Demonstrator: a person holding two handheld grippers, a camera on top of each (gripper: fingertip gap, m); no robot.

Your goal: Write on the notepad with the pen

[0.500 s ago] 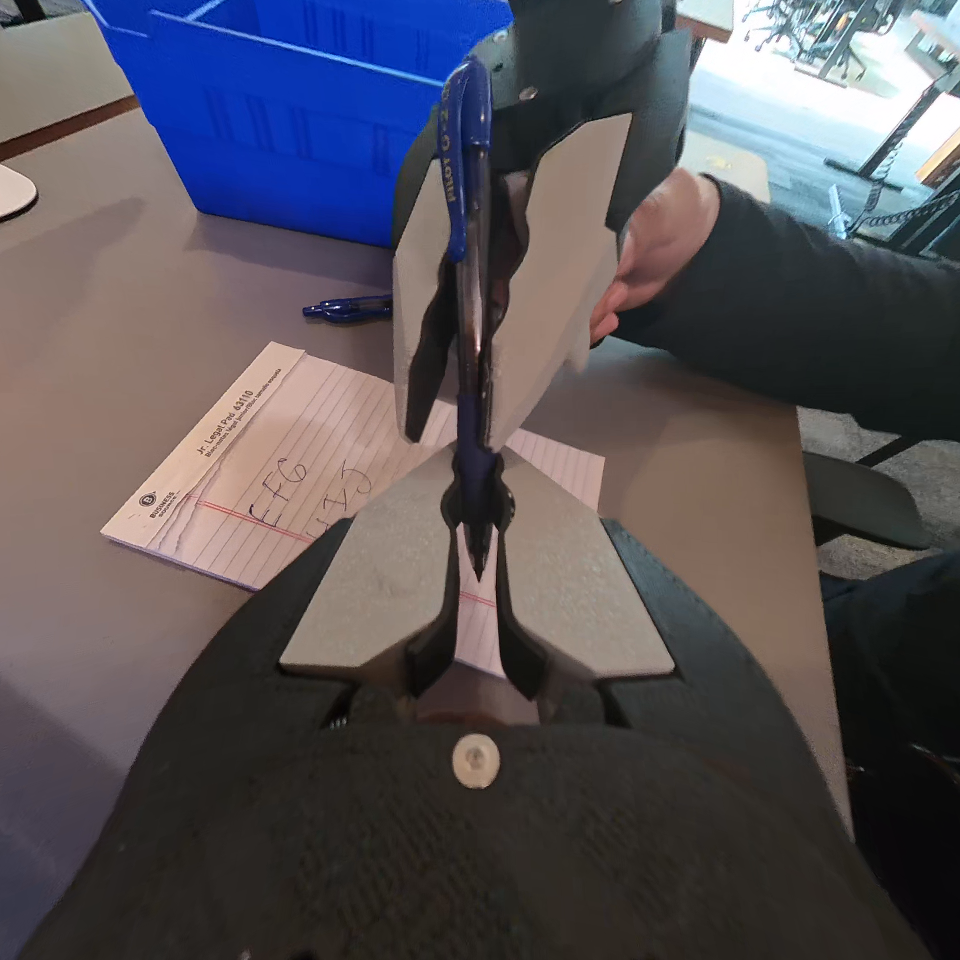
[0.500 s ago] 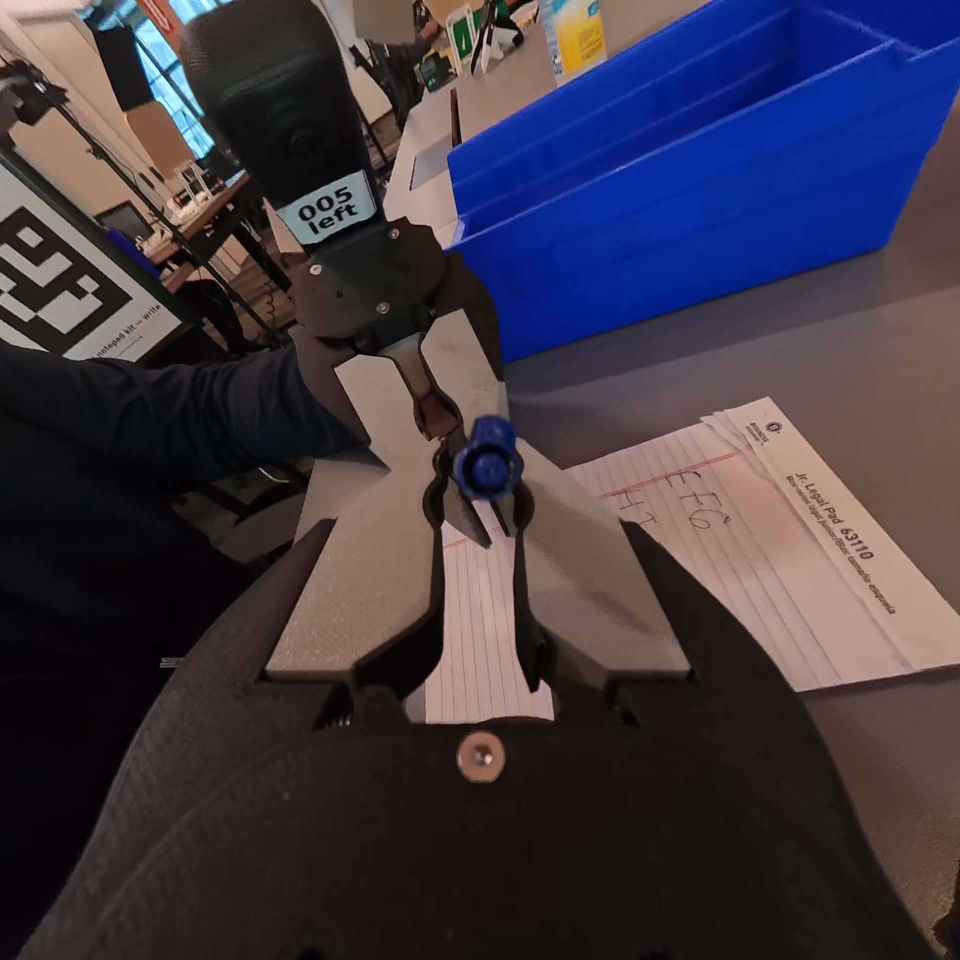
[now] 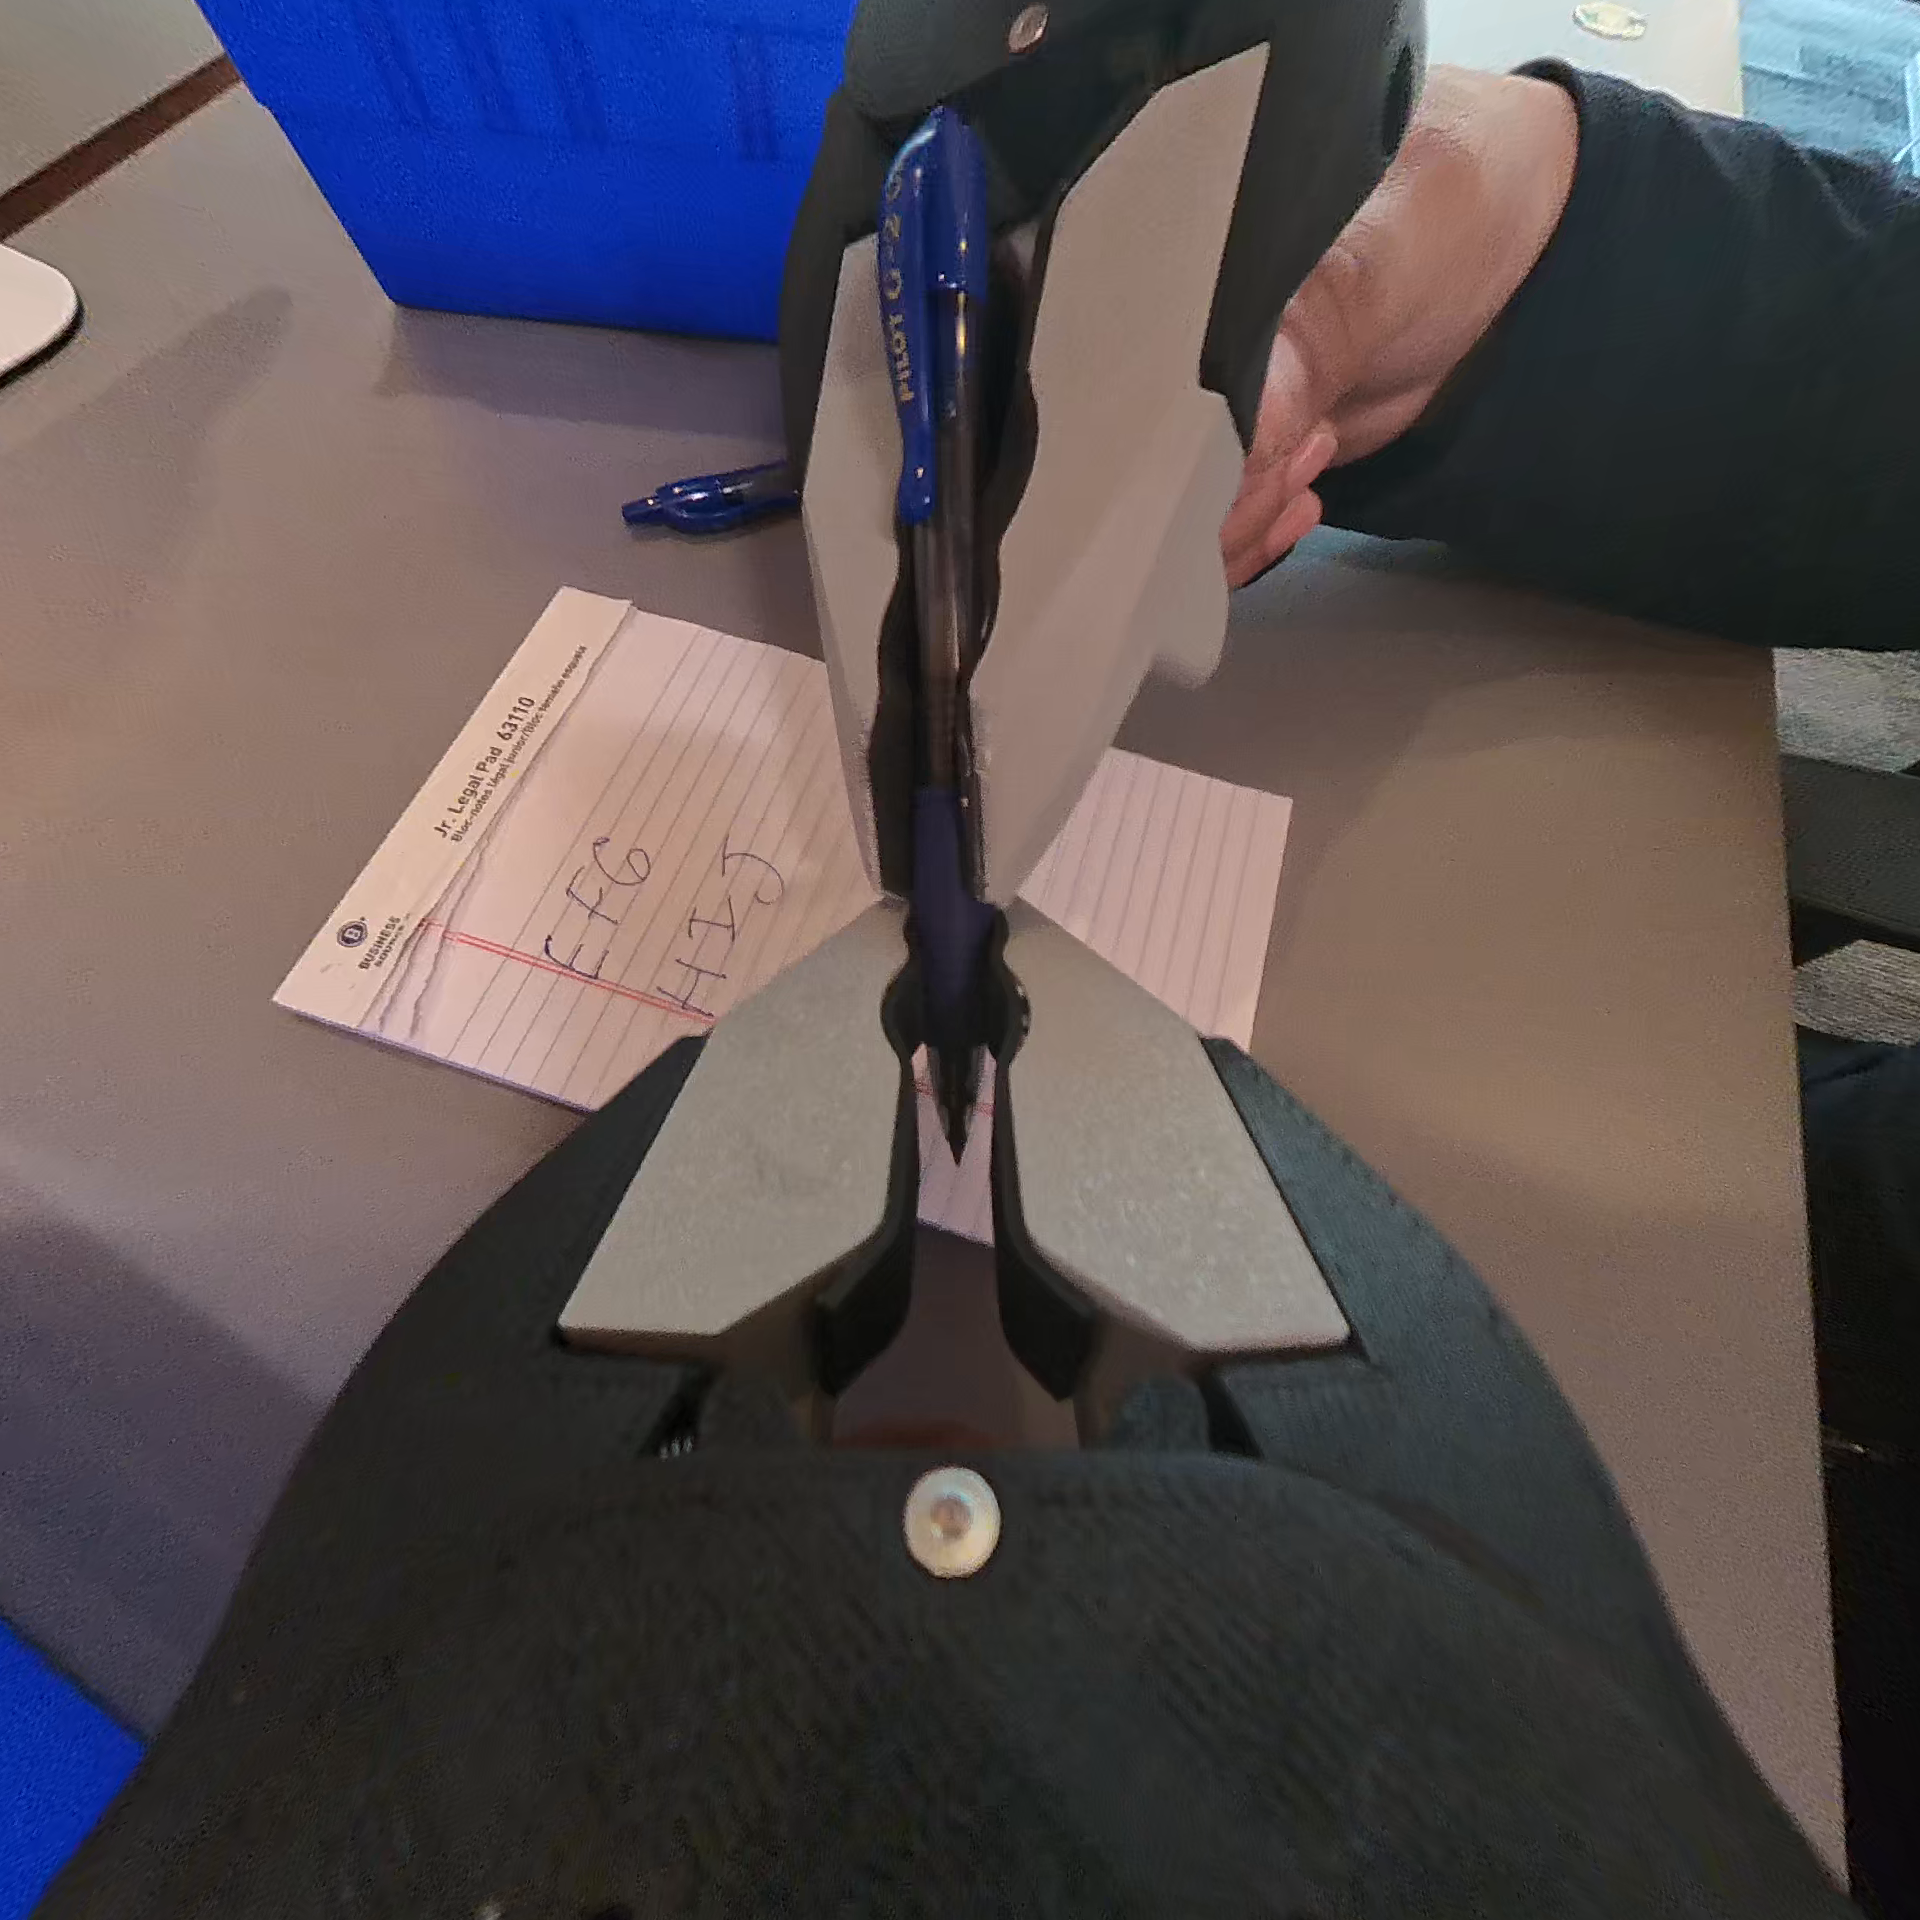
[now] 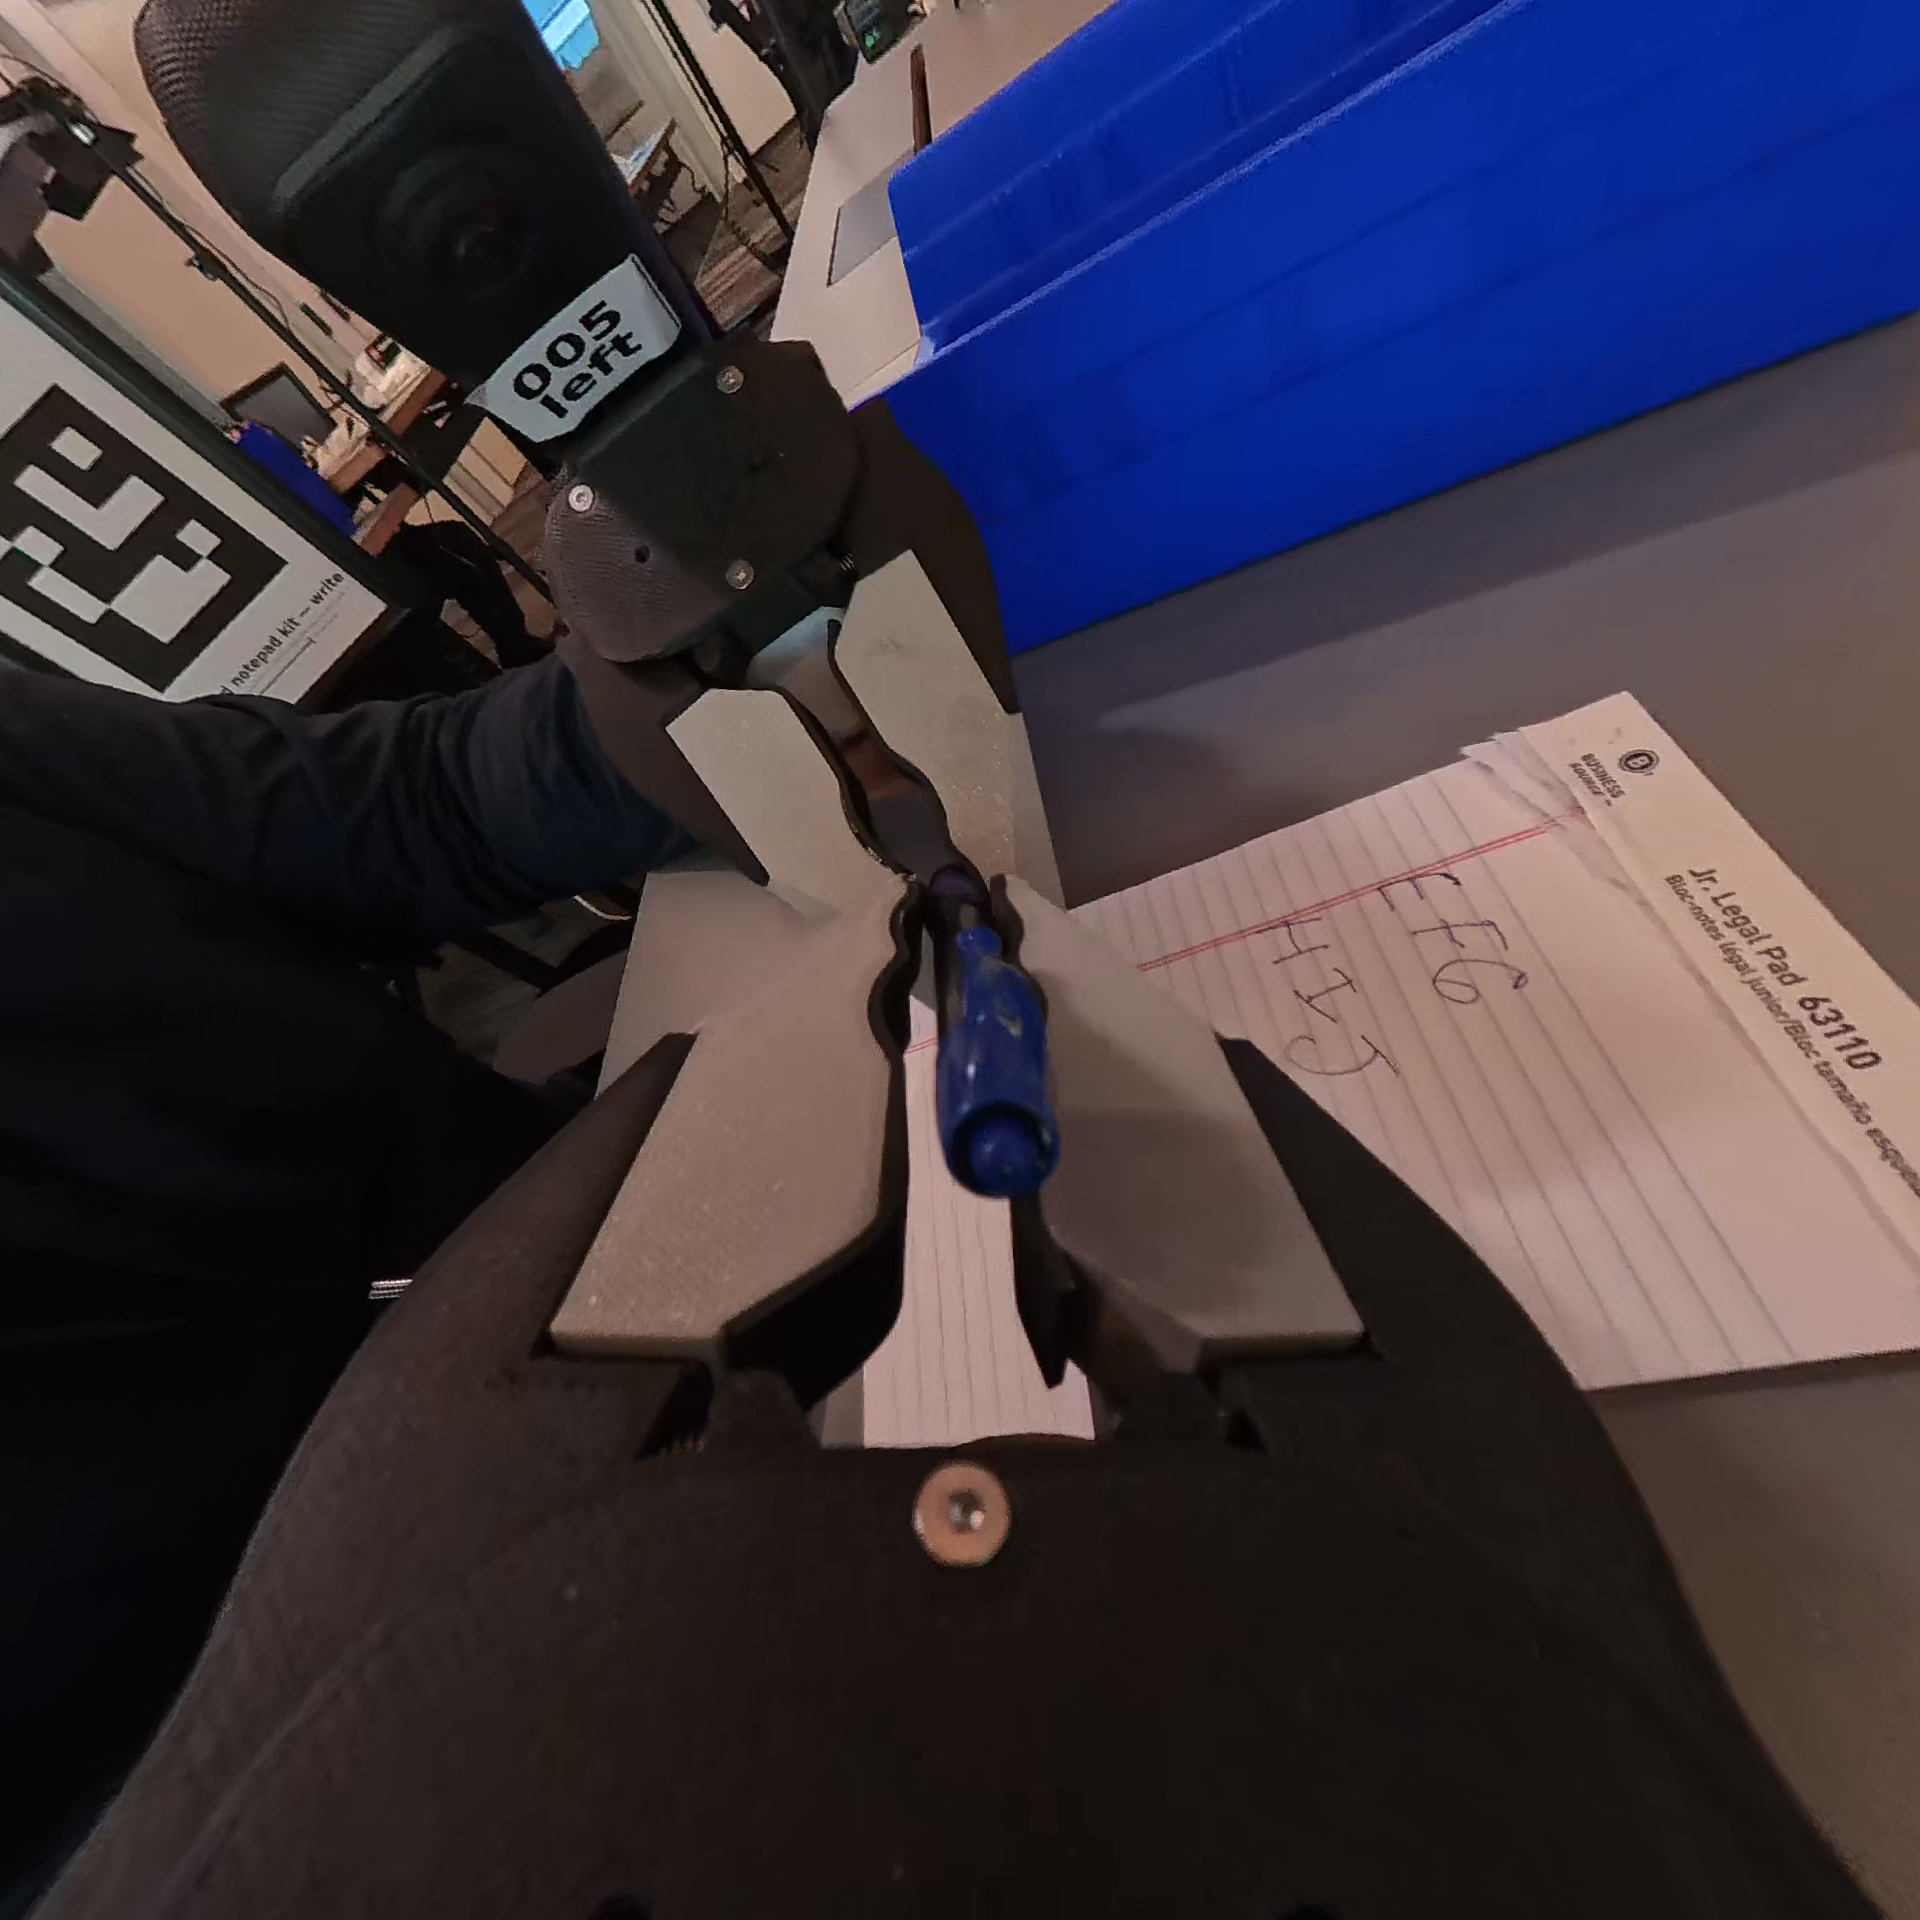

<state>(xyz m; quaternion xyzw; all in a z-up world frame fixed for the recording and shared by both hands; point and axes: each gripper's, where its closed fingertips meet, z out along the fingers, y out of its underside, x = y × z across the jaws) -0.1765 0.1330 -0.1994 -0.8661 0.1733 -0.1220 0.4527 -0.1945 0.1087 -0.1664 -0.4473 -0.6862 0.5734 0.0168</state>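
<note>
Two tools meet over the notepad (image 3: 644, 831): left tool (image 3: 951, 992) clamps the pen (image 3: 935, 416) at its grip, right tool (image 4: 951, 935) closed on its barrel. Pad near table (image 3: 260, 520) front edge; open surface leftward, blue bin (image 3: 540, 156) behind.

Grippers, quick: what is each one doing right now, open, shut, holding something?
Left gripper: shut on the pen, near its tip.
Right gripper: shut on the same pen, along its barrel.
</note>
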